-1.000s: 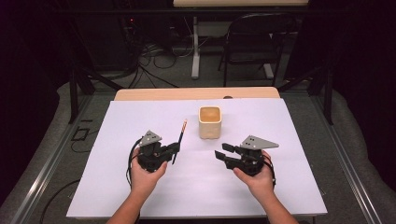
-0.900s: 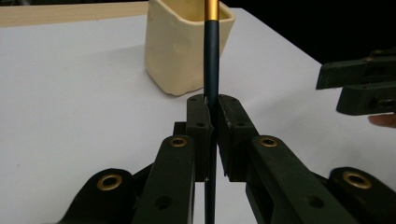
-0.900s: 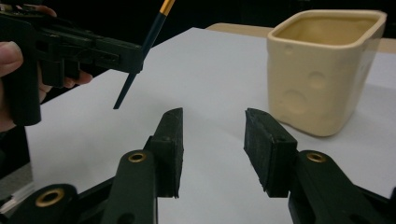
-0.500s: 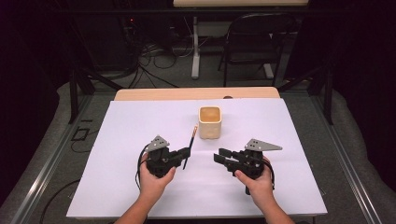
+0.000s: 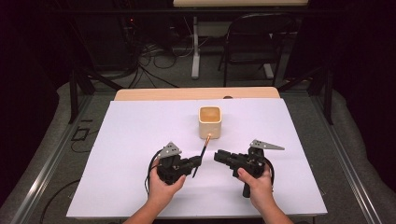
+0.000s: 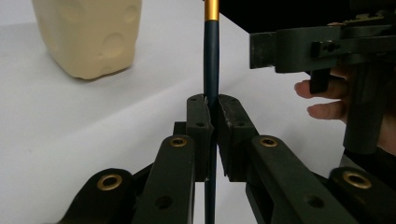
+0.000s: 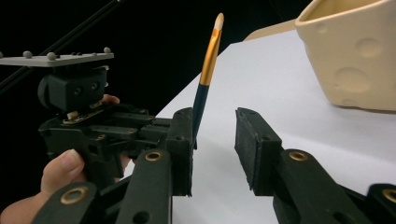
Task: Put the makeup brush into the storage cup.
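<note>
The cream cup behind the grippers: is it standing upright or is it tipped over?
Upright. In the high view the cream cup stands on the white table with its square mouth facing up, and the left gripper view shows its base flat on the surface.

Table (image 5: 140, 135) lit bright and even from overhead, surroundings near black, soft shadows, close-ups slightly soft.

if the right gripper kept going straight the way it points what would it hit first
Probably the brush clamped in the left gripper: the right gripper points straight at it, jaws apart. Depth is hard to judge, so it might slip just past.
</note>
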`<state>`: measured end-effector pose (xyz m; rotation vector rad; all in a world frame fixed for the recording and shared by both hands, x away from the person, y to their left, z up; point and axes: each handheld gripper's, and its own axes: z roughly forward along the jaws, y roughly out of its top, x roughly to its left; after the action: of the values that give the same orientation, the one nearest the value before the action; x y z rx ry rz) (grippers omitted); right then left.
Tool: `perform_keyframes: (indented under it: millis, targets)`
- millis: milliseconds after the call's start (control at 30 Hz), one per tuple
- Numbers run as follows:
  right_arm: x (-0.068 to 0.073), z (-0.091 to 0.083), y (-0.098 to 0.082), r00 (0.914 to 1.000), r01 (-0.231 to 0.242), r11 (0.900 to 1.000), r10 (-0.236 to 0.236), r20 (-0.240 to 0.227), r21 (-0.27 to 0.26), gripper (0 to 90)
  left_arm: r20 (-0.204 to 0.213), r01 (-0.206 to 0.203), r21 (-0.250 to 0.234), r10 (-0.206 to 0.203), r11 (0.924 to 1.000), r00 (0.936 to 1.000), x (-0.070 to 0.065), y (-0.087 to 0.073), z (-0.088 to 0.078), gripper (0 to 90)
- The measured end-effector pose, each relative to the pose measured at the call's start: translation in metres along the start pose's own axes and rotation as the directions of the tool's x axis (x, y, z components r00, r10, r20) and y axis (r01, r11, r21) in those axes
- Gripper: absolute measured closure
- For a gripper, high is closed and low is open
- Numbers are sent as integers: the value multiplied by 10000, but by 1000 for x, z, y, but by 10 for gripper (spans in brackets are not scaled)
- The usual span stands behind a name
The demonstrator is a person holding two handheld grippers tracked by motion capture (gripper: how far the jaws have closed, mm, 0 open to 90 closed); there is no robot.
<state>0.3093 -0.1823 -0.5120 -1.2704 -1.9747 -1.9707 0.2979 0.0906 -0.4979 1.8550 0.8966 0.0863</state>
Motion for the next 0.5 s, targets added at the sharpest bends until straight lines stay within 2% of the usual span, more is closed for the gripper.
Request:
perform_keyframes:
  millis: [267,500]
  targets:
    - [0,1,-2,9999,-123,9999,124,55,-77,679,276,-218,279,211,9994,9994,-10,-4,8,836]
    - [-2,0,-3,9997,-209,9995,211,100,-216,695,334,-381,416,367,9984,9988,-15,-7,13,836]
